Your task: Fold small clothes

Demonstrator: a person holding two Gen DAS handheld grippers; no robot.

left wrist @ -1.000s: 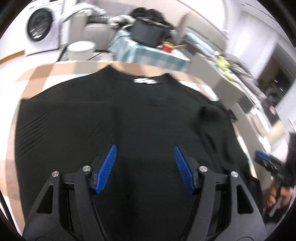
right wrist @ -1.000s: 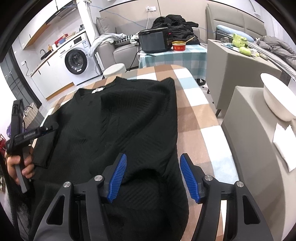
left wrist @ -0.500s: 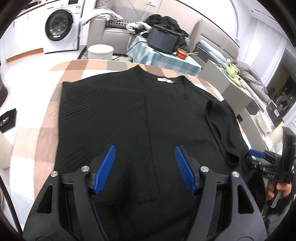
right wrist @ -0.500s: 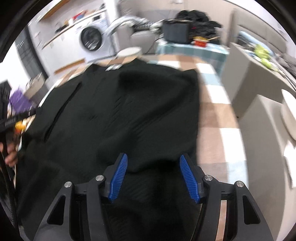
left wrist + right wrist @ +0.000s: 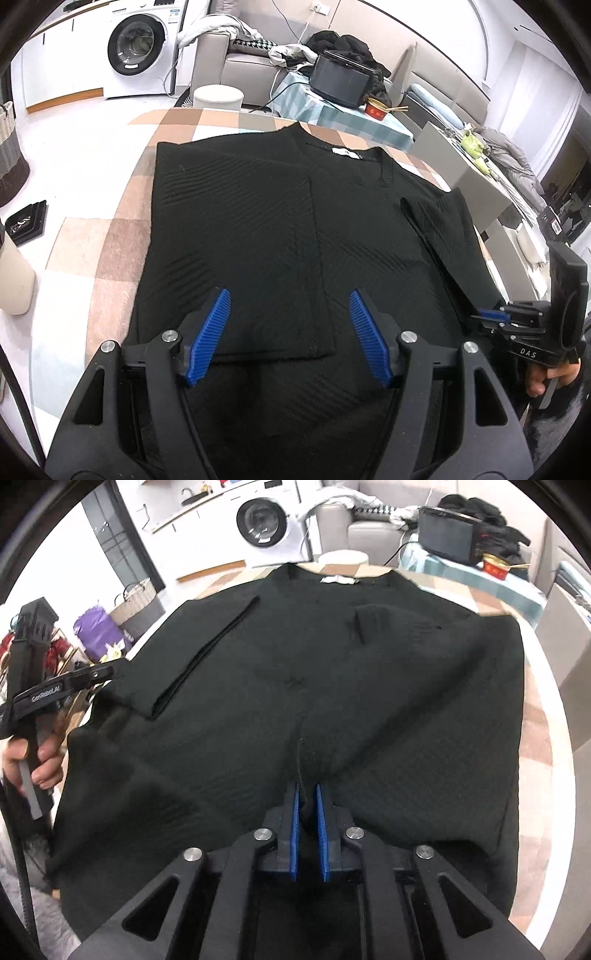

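Note:
A black ribbed sweater (image 5: pixel 277 221) lies flat on the checkered table (image 5: pixel 110 240), collar and white label at the far end and both sleeves folded in over the body. My left gripper (image 5: pixel 288 299) hovers open above the near hem, where the folded left sleeve ends, with nothing between its blue pads. In the right wrist view my right gripper (image 5: pixel 306 788) is low on the sweater (image 5: pixel 369 701); its jaws are closing and pinch a raised fold of black fabric. Each gripper also shows in the other's view: right gripper (image 5: pixel 491 317), left gripper (image 5: pixel 107 672).
Past the table's far end stand a white stool (image 5: pixel 218 98), a washing machine (image 5: pixel 136 48) and a side table with a black appliance (image 5: pixel 340 81) and a red bowl (image 5: pixel 376 109). Grey cabinets (image 5: pixel 461 173) flank the right. A woven basket (image 5: pixel 136 602) sits on the floor at left.
My right gripper dropped onto the sweater and its jaws went from wide apart to pinching a fold. My left gripper drifted left along the hem and stayed open.

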